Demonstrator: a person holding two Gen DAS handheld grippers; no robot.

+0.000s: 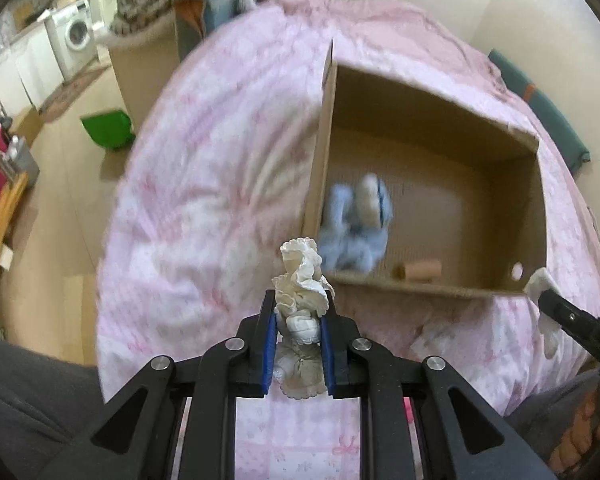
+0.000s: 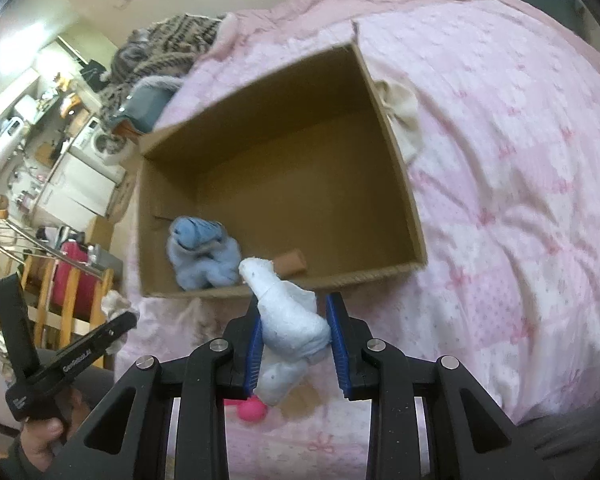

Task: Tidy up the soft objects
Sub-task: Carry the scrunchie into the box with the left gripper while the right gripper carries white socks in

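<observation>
The left gripper [image 1: 298, 330] is clenched on a cream frilly sock [image 1: 302, 280] and the right gripper [image 2: 294, 338] on a white sock [image 2: 290, 312], both poised before the cardboard box [image 2: 400, 184] on the pink-quilted bed [image 2: 500, 200], apparently for dropping beside the blue sock bundle [image 2: 202, 252] inside.

A lived-in home bedroom is indicated by a bed spread with a pink patterned quilt [image 1: 204, 184], with a washing machine [image 1: 74, 34] seen at ten o'clock, kitchen counters [image 2: 32, 120] cluttered at nine o'clock, and a knitted blanket [image 2: 160, 48] heaped at eleven o'clock
</observation>
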